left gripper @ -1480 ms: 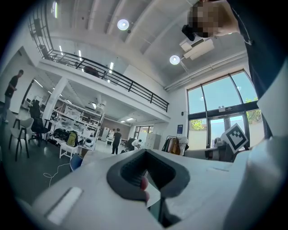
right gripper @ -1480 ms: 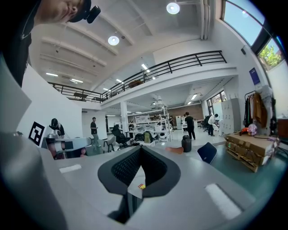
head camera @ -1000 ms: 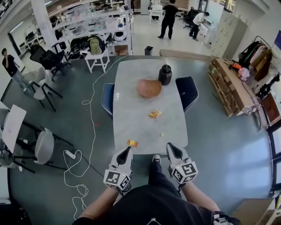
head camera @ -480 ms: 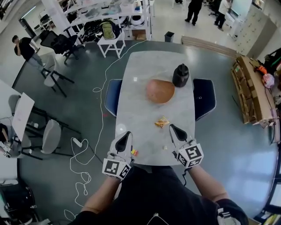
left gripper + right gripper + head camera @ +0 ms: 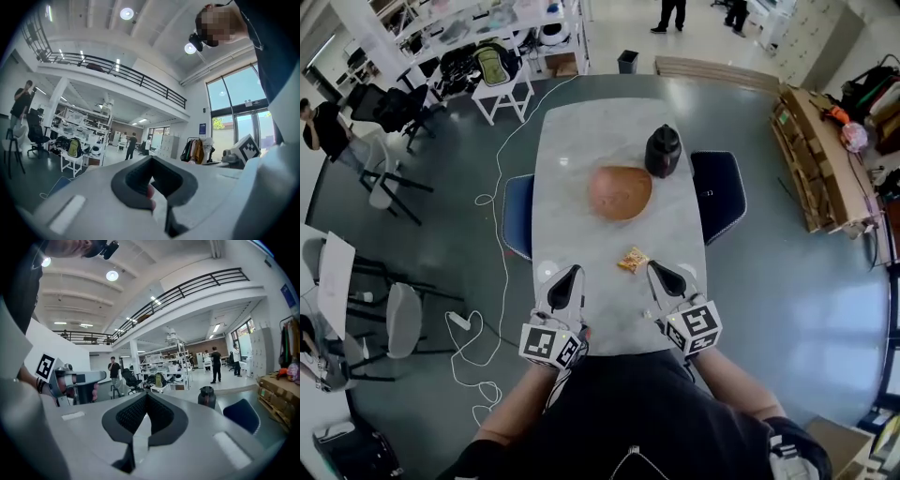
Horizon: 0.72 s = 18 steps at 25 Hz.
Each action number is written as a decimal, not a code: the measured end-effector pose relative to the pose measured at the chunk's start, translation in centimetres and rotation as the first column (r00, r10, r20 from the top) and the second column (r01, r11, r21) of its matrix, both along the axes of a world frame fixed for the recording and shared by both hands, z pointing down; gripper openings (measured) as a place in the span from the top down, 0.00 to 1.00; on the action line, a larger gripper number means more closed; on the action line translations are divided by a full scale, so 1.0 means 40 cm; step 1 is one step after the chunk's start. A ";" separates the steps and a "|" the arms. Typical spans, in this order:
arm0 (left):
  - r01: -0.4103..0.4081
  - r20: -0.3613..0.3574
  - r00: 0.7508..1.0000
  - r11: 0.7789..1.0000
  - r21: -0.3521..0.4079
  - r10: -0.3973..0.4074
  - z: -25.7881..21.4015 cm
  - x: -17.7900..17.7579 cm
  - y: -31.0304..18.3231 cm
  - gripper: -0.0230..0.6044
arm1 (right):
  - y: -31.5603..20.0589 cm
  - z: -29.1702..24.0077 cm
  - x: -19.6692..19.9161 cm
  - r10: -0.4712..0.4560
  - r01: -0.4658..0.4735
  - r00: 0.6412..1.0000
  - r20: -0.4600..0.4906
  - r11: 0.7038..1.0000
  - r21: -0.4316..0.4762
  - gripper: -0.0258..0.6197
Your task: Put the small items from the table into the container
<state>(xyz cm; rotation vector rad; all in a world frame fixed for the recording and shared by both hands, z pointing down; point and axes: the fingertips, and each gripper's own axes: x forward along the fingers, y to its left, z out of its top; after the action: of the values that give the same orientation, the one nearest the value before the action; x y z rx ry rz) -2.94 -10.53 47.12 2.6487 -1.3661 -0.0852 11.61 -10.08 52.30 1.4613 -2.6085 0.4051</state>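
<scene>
Both claws have come fwd since a sec ago and now sit over the near end of the desk (image 5: 581, 159), w/ the brown bowl (image 5: 620, 192) closer ahead. Head view: snack packet (image 5: 633, 260) lies on the near side of the bowl, a touch right of it, between bowl and claws. Right claw (image 5: 652, 270) is just beside it, the packet a little ahead and to its left. Left claw (image 5: 571, 272) is farther off, so the right looks the nearer one for the pick. Packet's long axis seems to run diagonally, too small to be sure. Black jug (image 5: 663, 151) stands just beyond the bowl. Left gripper view: left claw (image 5: 151, 161) has tips together, shut. A reddish bit (image 5: 150, 193) shows low in the slit, can't tell if it's a small item on the desk. No bowl or packet seen here. Right gripper view: right claw (image 5: 146, 397) closed tight, nothing in it, so it'd need to open first. This view shows the jug (image 5: 206, 397) but not bowl or packet, both prob. hidden below the claw body.
</scene>
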 end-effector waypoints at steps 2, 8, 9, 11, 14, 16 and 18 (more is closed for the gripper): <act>-0.019 -0.008 1.000 1.000 0.001 0.019 0.010 0.009 -0.014 0.96 | -0.010 0.009 0.014 0.025 -0.025 1.000 -0.005 1.000 -0.018 0.91; -0.043 -0.017 0.999 0.999 -0.010 0.043 0.038 0.002 -0.040 0.96 | -0.023 0.024 0.030 0.074 -0.075 0.997 -0.032 0.997 -0.021 0.91; -0.044 -0.017 0.999 0.999 -0.012 0.044 0.041 0.001 -0.040 0.96 | -0.025 0.029 0.033 0.078 -0.079 0.996 -0.035 0.997 -0.025 0.91; -0.043 -0.014 0.999 0.999 -0.018 0.043 0.047 -0.001 -0.038 0.96 | -0.027 0.042 0.038 0.083 -0.084 0.996 -0.036 0.996 -0.038 0.92; -0.031 -0.005 1.000 0.999 -0.034 0.031 0.051 -0.012 -0.026 0.96 | -0.029 0.098 0.038 0.070 -0.073 0.997 -0.032 0.993 -0.093 0.91; -0.015 0.003 1.000 0.999 -0.048 0.015 0.056 -0.028 -0.016 0.96 | -0.032 0.177 0.034 0.055 -0.059 0.998 -0.023 0.983 -0.173 0.89; 0.006 0.009 1.000 0.998 -0.061 -0.005 0.068 -0.053 -0.006 0.96 | -0.036 0.285 0.025 0.041 -0.044 0.999 -0.016 0.960 -0.278 0.80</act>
<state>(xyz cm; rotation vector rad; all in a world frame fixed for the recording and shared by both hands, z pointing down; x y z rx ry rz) -5.06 -10.76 49.83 2.5981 -1.3562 -0.0323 12.59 -11.52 63.69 1.4195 -2.3947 0.7337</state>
